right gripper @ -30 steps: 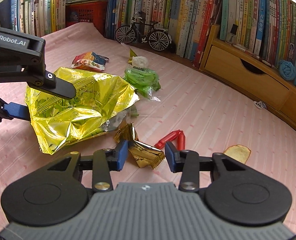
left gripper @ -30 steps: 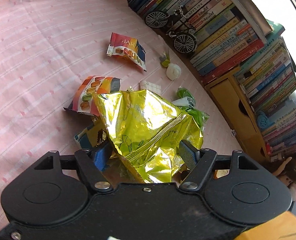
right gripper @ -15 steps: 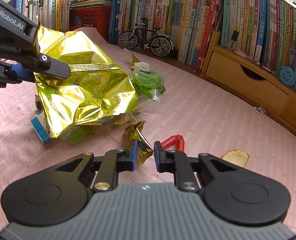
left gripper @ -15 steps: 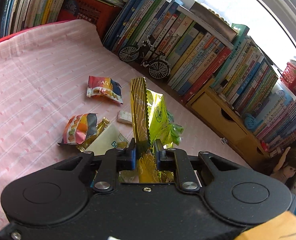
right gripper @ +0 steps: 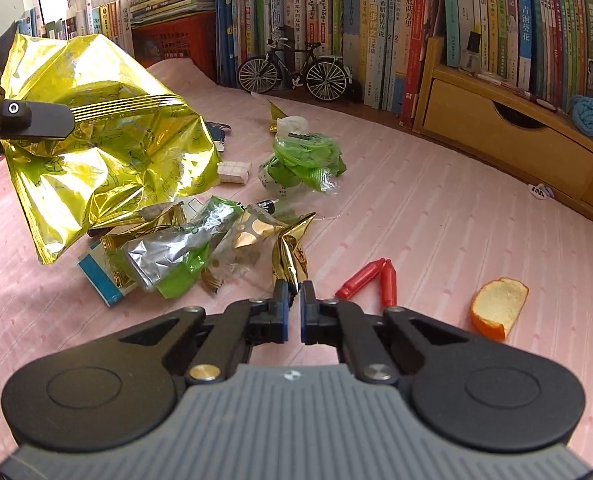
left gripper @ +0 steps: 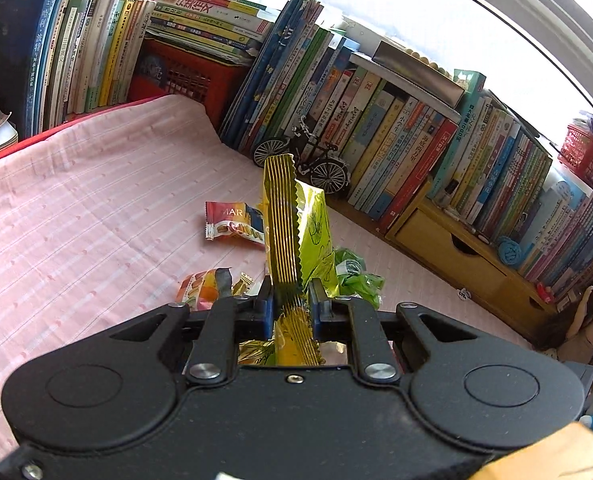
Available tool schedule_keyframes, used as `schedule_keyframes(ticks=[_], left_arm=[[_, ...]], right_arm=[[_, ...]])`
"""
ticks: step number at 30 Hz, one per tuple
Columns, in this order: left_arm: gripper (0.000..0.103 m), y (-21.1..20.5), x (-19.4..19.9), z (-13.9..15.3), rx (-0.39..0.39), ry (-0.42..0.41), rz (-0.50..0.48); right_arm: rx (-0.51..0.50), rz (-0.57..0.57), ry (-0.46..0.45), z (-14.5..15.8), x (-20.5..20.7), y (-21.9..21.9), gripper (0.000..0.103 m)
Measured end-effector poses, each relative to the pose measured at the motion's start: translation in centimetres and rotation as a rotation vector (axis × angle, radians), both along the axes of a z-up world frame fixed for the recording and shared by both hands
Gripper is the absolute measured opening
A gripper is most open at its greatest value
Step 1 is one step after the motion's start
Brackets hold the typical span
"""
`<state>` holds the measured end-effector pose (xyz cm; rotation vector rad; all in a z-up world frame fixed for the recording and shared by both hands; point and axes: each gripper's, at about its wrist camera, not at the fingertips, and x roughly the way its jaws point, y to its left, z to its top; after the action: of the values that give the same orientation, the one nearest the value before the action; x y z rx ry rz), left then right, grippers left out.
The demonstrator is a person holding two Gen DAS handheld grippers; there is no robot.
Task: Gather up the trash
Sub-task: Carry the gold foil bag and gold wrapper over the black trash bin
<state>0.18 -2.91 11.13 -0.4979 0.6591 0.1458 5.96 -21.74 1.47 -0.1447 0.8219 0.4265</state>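
My left gripper (left gripper: 290, 292) is shut on the crimped seam of a big yellow foil bag (left gripper: 282, 220). In the right wrist view that bag (right gripper: 96, 140) hangs above the pink cloth (right gripper: 436, 220), with one left finger (right gripper: 36, 120) across it. My right gripper (right gripper: 292, 292) is shut on the tip of a small gold wrapper (right gripper: 290, 256) that lies at the edge of a trash pile. The pile holds a silver and green wrapper (right gripper: 176, 252), a blue and white box (right gripper: 100, 276) and more gold wrappers.
A green plastic bag (right gripper: 302, 158), a white block (right gripper: 234, 172), red sausage skins (right gripper: 370, 276) and an orange peel (right gripper: 496, 308) lie around. Two snack packets (left gripper: 232, 226) lie farther back. A model bicycle (right gripper: 292, 70), books and a wooden drawer (right gripper: 508, 148) line the far edge.
The left gripper closed on the yellow bag's seam and lifted it, uncovering the wrappers beneath. The right gripper closed on the gold wrapper.
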Motion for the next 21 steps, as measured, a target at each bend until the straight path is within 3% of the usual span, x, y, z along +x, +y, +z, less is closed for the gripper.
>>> schedule_keyframes(ticks=[9, 21], left_arm=[[0.015, 1.8, -4.1, 1.6, 0.015, -0.047, -0.003], [0.015, 6.6, -15.0, 2.9, 0.023, -0.032, 0.010]], right_arm=[[0.054, -0.109, 0.007, 1.6, -3.4, -1.4, 0.007], [0.064, -0.153, 0.015, 3.5, -12.6, 1.3, 0.007]])
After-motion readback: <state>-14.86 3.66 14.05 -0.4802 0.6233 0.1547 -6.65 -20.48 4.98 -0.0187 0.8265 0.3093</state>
